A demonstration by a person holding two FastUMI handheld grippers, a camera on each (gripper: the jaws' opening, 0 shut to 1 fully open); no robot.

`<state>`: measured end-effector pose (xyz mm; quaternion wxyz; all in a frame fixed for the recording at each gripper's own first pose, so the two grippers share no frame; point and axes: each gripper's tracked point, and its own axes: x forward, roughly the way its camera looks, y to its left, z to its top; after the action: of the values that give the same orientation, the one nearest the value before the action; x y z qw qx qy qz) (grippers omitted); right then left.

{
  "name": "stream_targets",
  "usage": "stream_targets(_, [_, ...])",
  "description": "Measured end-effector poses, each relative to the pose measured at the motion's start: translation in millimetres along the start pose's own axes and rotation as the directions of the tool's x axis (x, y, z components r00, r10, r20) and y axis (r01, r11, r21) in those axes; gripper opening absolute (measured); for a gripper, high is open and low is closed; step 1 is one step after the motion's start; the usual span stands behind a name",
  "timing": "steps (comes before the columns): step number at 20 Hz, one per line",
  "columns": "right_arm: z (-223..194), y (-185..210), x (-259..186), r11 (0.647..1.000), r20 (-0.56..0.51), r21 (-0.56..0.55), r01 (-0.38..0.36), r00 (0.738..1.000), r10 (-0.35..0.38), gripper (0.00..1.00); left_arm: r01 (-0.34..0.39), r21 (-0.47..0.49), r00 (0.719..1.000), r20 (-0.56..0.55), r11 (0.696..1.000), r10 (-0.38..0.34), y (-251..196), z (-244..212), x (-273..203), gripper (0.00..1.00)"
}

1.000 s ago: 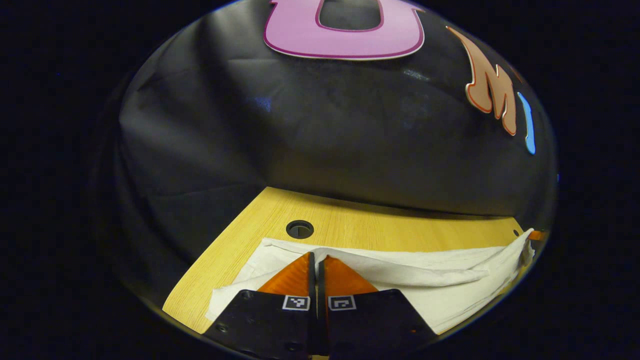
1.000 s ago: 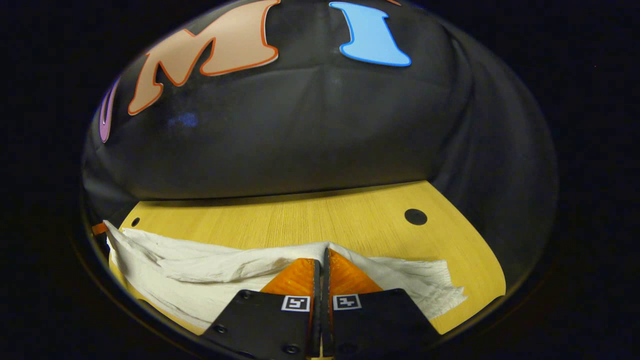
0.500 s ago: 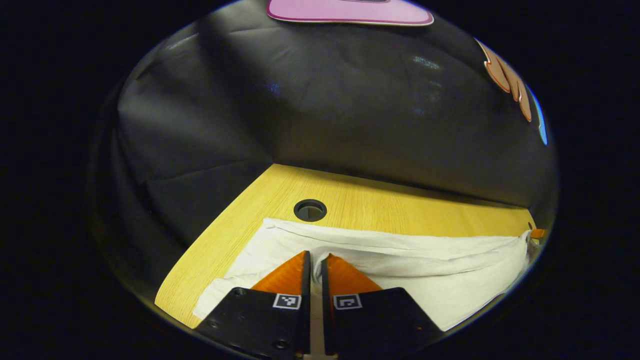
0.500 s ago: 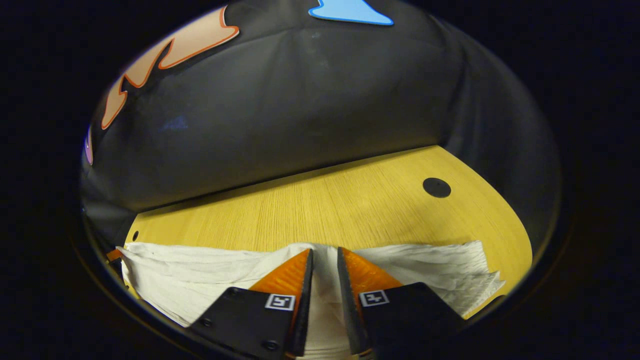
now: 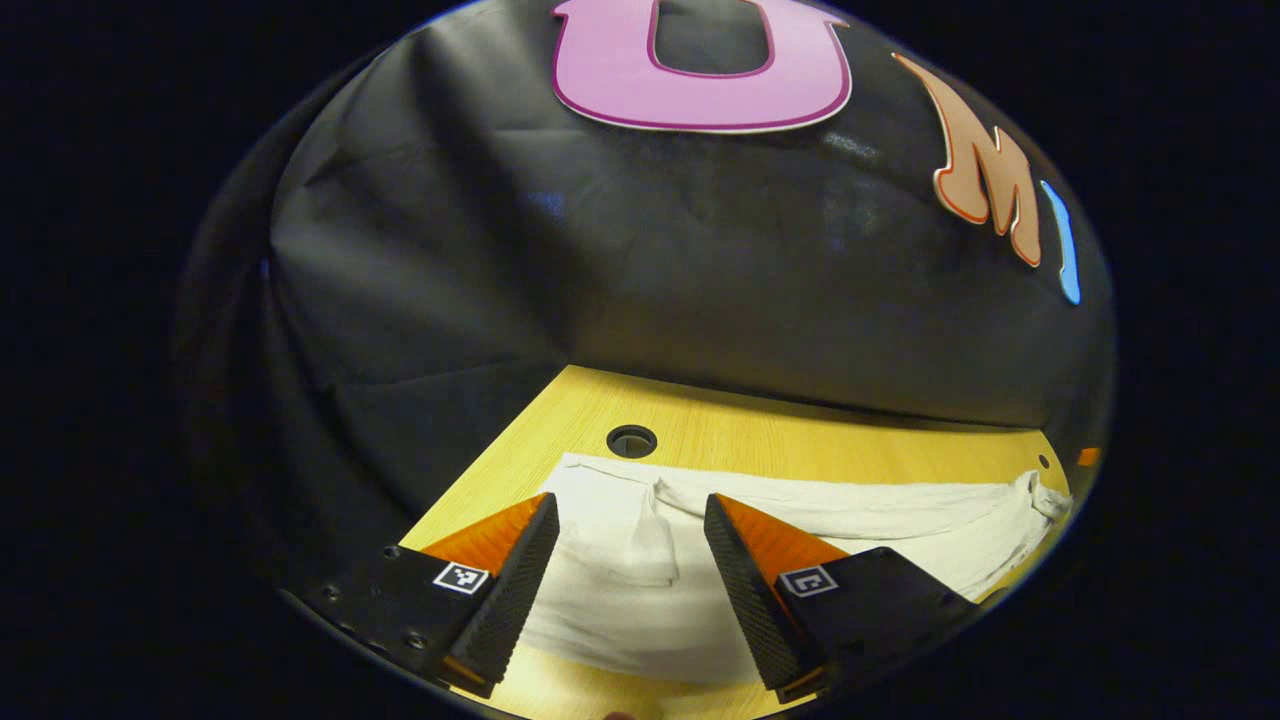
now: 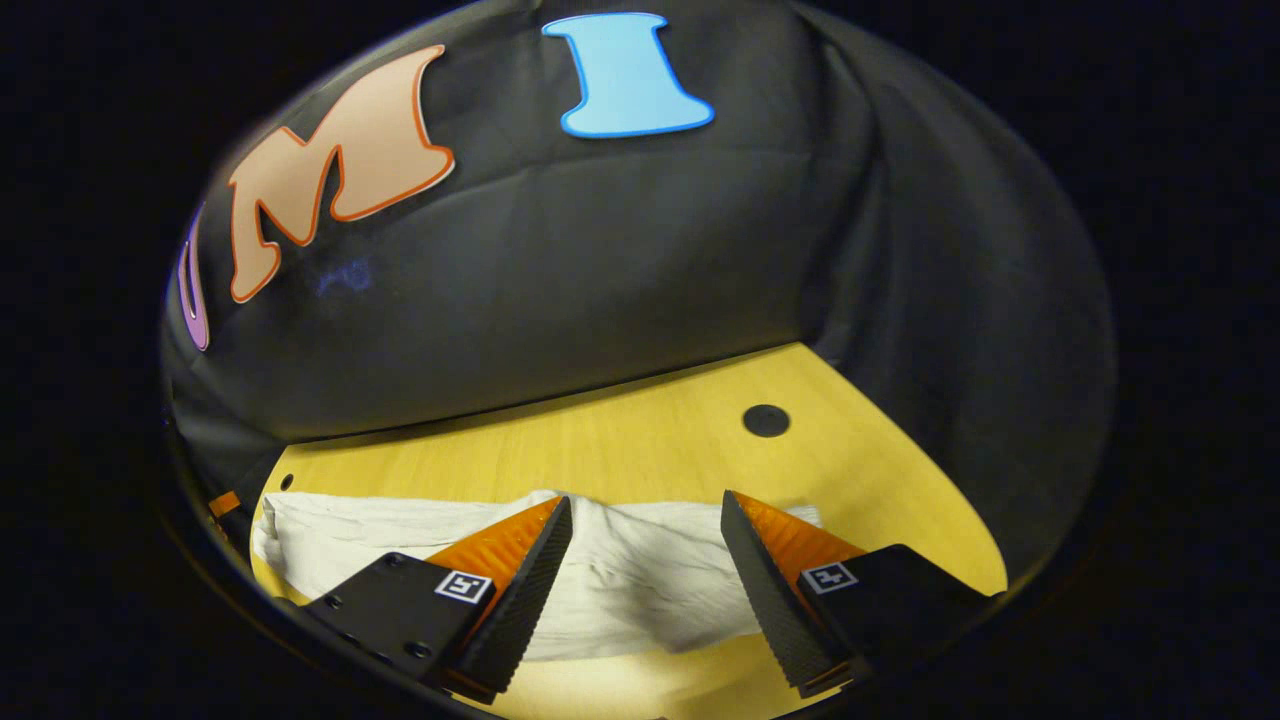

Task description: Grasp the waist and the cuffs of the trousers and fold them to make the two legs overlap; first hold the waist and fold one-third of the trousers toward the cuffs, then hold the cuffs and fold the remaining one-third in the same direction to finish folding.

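Wooden tabletop (image 5: 760, 440) carries the white trousers (image 5: 620, 580) across the lower frame; left gripper (image 5: 630, 520) and right gripper (image 6: 645, 520) both gape wide above them, holding nothing.

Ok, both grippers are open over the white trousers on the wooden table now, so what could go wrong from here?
1. The white cloth trousers lie rumpled, with ridges along the far edge; the fold may set uneven.
2. The left gripper and right gripper stand open close above the cloth; pulling away could snag a layer.
3. The cloth's near edge lies close to the yellow wooden table front; it might slide off.
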<state>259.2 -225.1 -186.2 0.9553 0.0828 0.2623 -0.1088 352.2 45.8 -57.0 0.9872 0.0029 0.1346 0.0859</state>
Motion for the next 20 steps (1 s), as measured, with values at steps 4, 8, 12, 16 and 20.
stream_targets(4, [-7,-59,-22,0.998,-0.012,0.031,0.059,0.998,-0.059,0.96,-0.018,-0.003,1.000,0.020,1.000,0.018,0,-4,-45,0.89])
stream_targets(8, [-29,-107,-30,0.990,-0.043,0.069,0.119,0.992,-0.117,0.97,-0.031,-0.009,0.999,0.029,0.999,0.032,-14,-8,-85,0.89])
stream_targets(12, [-67,-125,-20,0.990,-0.107,0.076,0.122,0.988,-0.114,0.96,-0.046,-0.007,0.999,0.029,0.999,0.046,-29,-17,-110,0.89])
stream_targets(16, [-89,-117,-1,0.988,-0.140,0.132,0.084,0.988,-0.065,0.97,-0.111,0.011,0.994,0.024,0.994,0.110,-27,-29,-126,0.88])
stream_targets(20, [-87,-112,13,0.976,-0.125,0.214,0.051,0.992,-0.024,0.92,-0.136,0.003,0.991,0.004,0.991,0.136,-30,-37,-130,0.89])
